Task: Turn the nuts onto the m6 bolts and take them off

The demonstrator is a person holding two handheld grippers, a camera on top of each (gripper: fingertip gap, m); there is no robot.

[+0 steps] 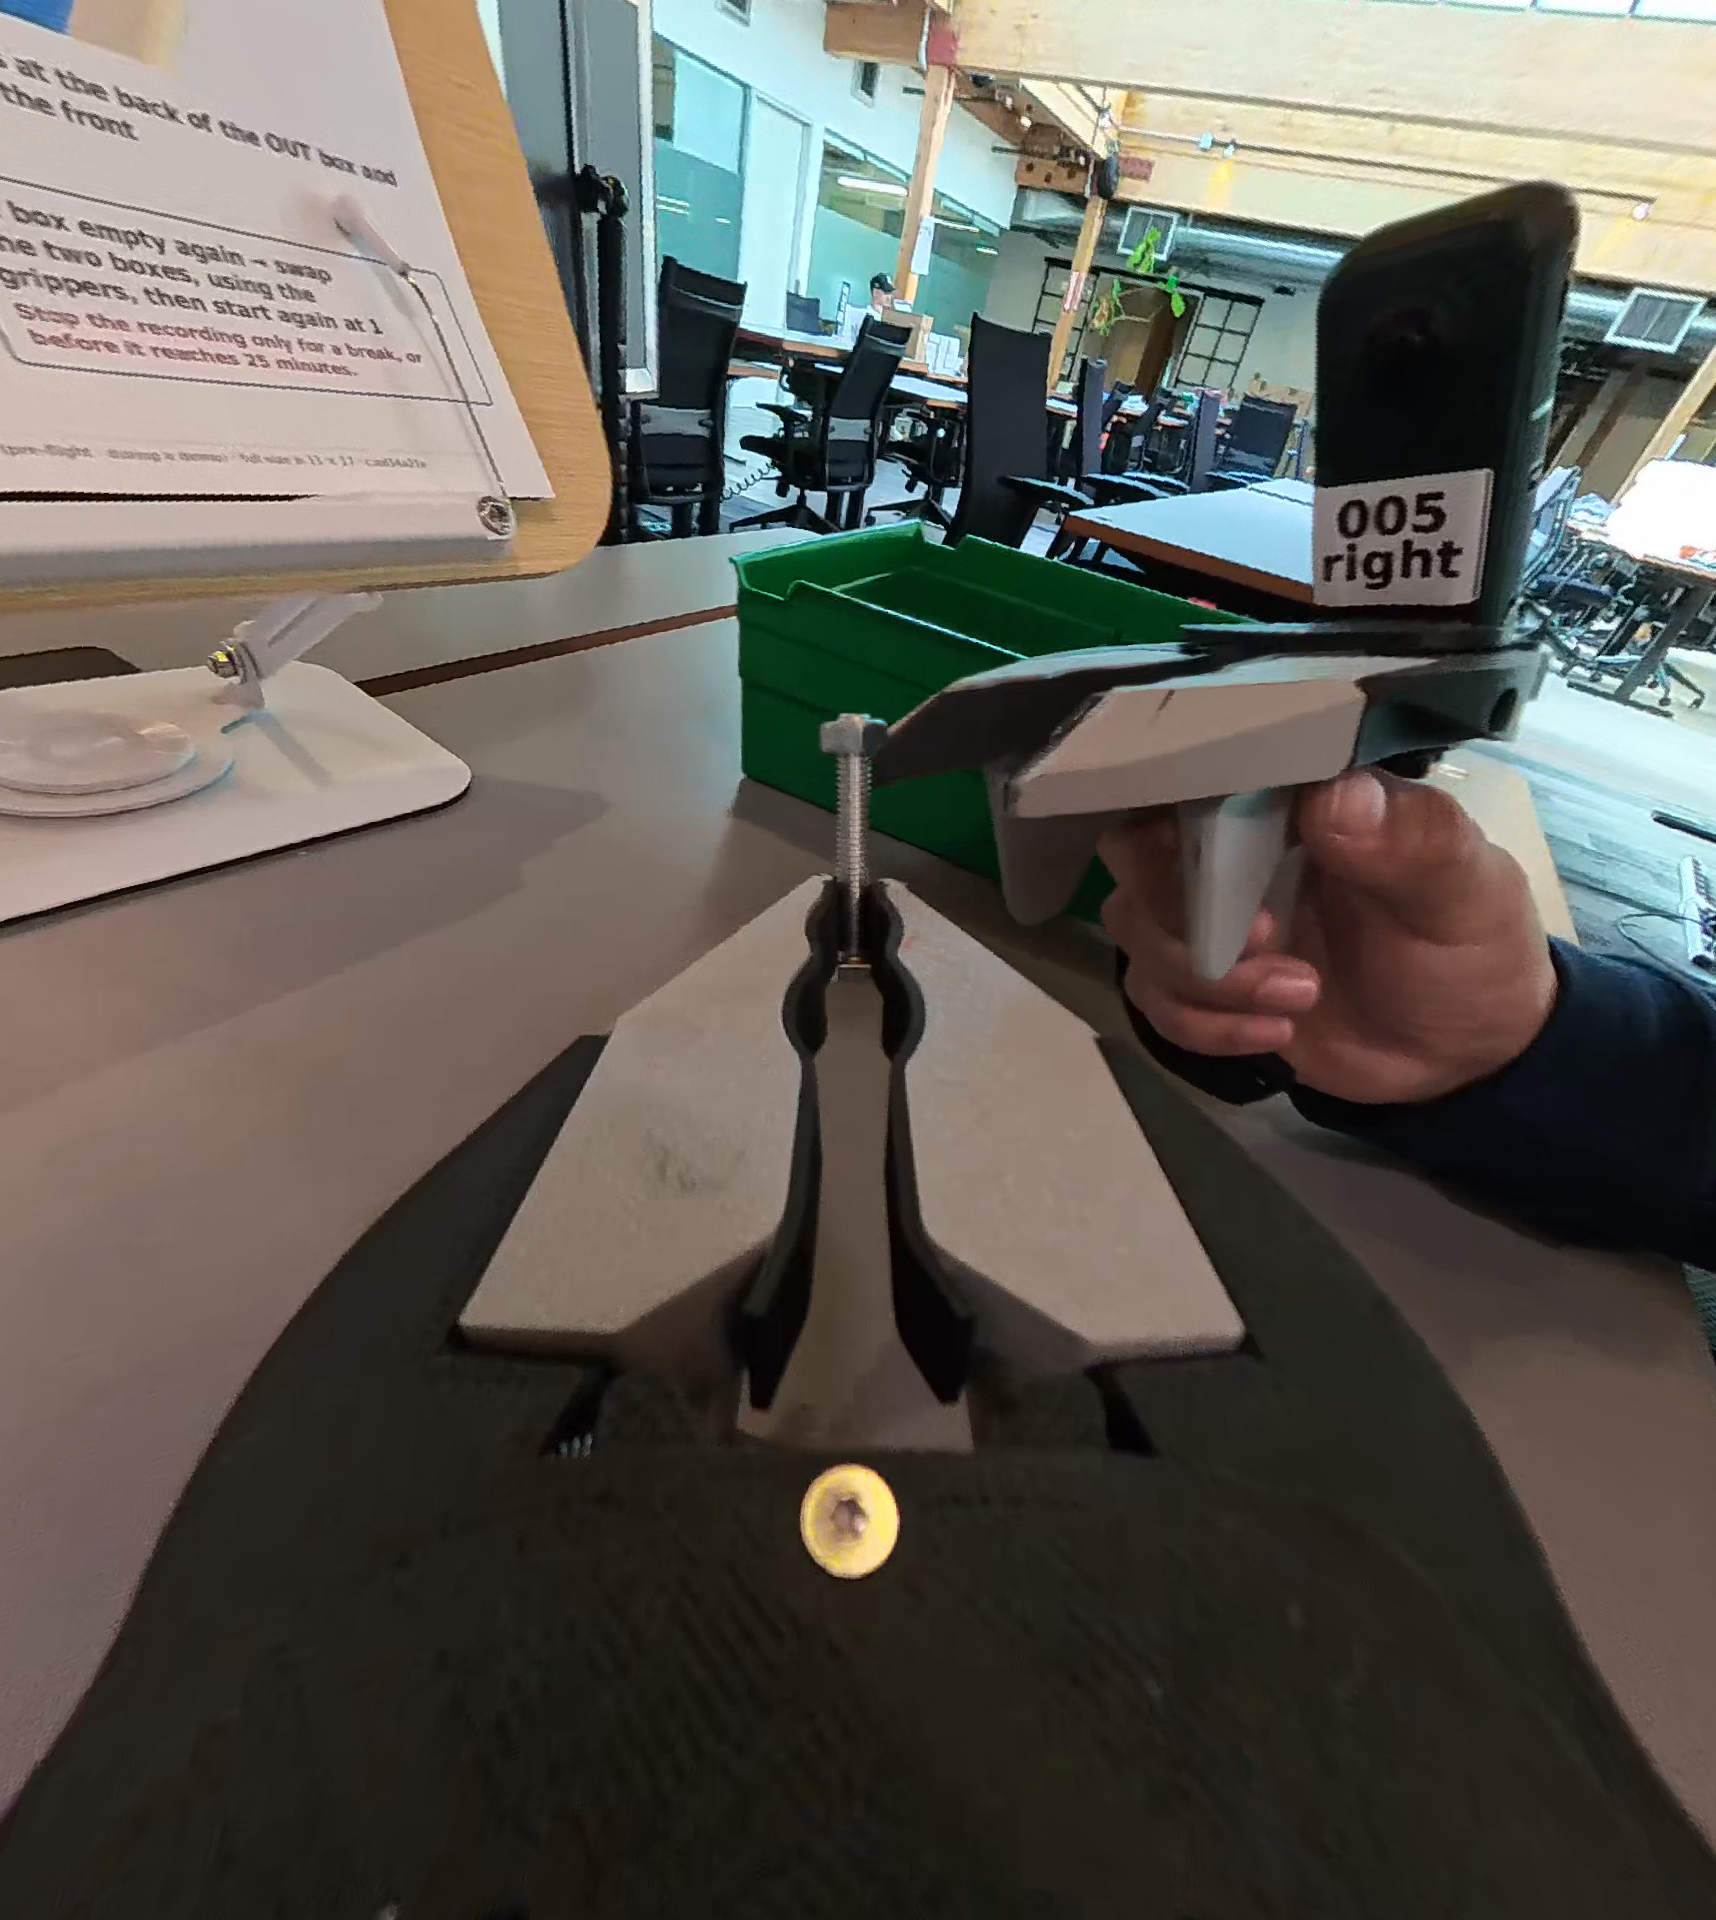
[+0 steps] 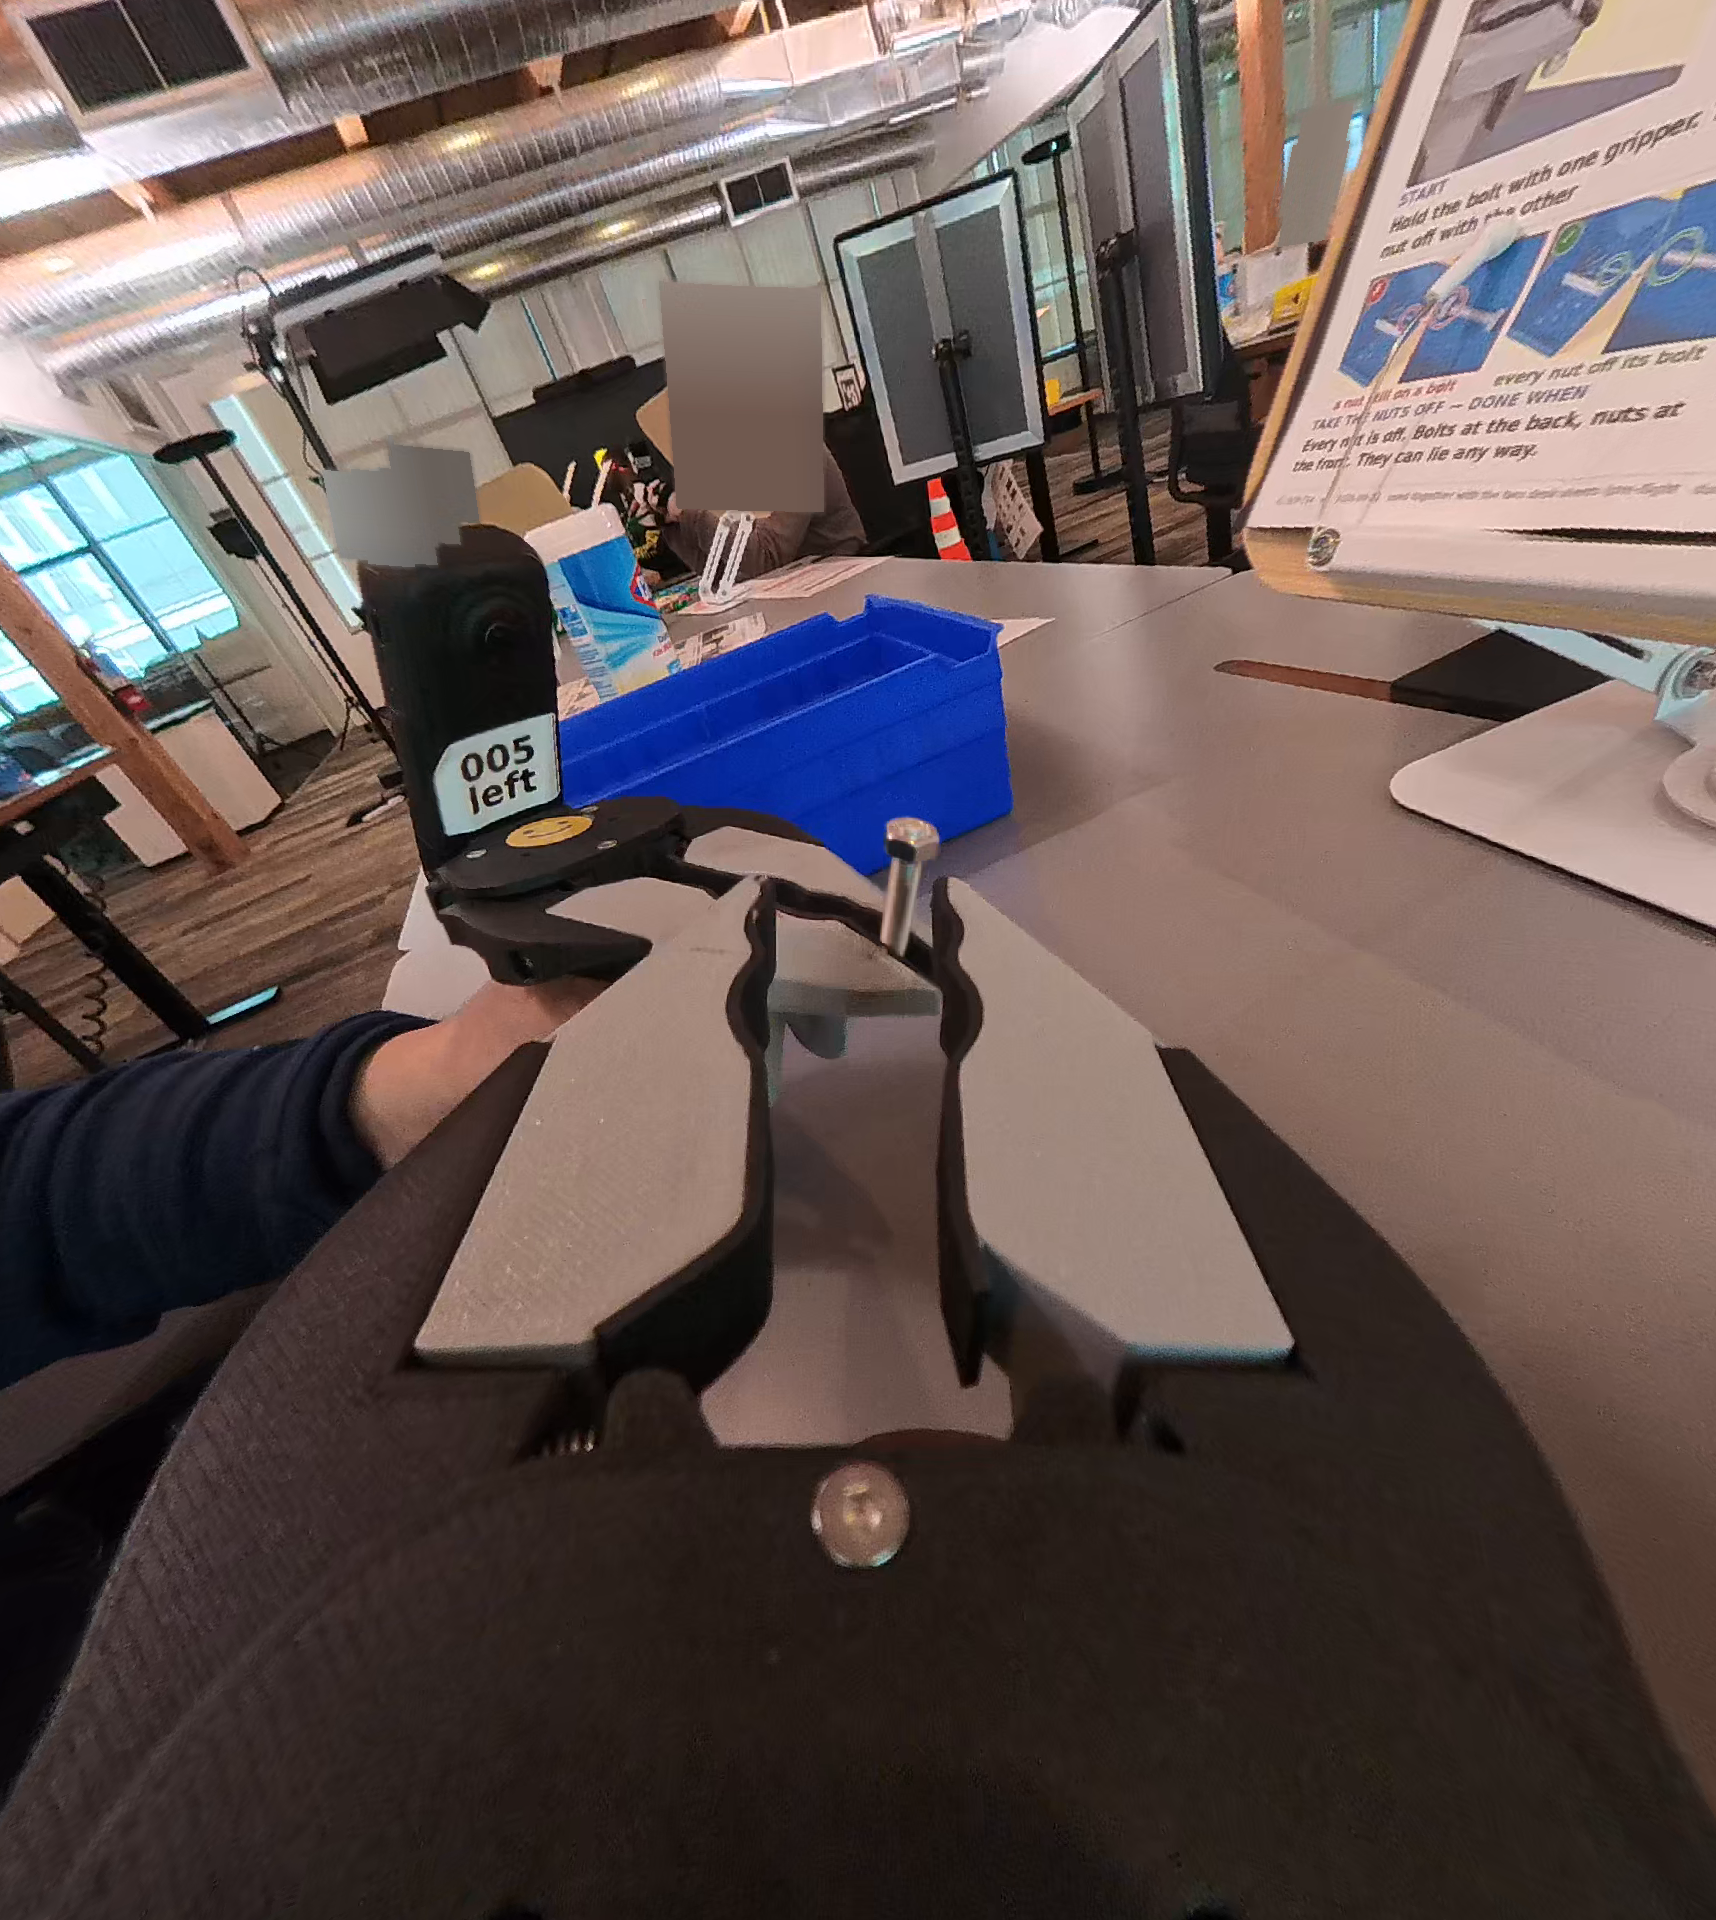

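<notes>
A silver M6 bolt [image 1: 851, 821] stands upright with its hex head on top. My left gripper [image 1: 852, 894] is shut on the bolt's lower end, where a small nut [image 1: 852, 970] shows between the pads. My right gripper [image 1: 898, 750] comes in from the right, held by a hand, with its tips beside the bolt head. In the right wrist view my right gripper [image 2: 849, 904] is open. The bolt [image 2: 902, 883] stands between its fingers, nearer the right one, without touching either. The left gripper [image 2: 875, 951] holds the bolt from below there.
A green bin [image 1: 833, 665] stands behind the bolt on the grey table [image 1: 210, 1039]. A blue bin [image 2: 812, 727] and a wipes tub [image 2: 605, 603] stand on the other side. An instruction sheet on a stand [image 1: 158, 312] with a white base [image 1: 106, 769] is close by. Both grippers' tips are close together, under 4 cm apart.
</notes>
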